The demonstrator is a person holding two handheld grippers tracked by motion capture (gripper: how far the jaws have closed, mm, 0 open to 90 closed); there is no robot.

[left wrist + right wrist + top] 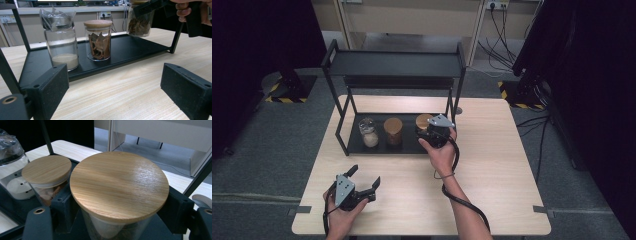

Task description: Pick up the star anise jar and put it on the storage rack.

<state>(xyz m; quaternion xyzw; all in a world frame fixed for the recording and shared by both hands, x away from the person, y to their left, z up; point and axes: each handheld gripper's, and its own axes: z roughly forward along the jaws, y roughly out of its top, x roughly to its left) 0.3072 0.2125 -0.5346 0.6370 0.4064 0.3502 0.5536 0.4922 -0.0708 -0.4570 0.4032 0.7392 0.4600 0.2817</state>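
Meanwhile right hand (441,150) reaches forward (fingers clamping the jar (117,195))

Wood-lidded glass jar (119,195), upright, rack's right

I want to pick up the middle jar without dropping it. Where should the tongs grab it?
Grab the middle jar around its glass body, just under the wooden lid, coming level from the open front of the black tray. It stands upright with round, straight sides, there are gaps on both sides, and the lid may simply lift off.
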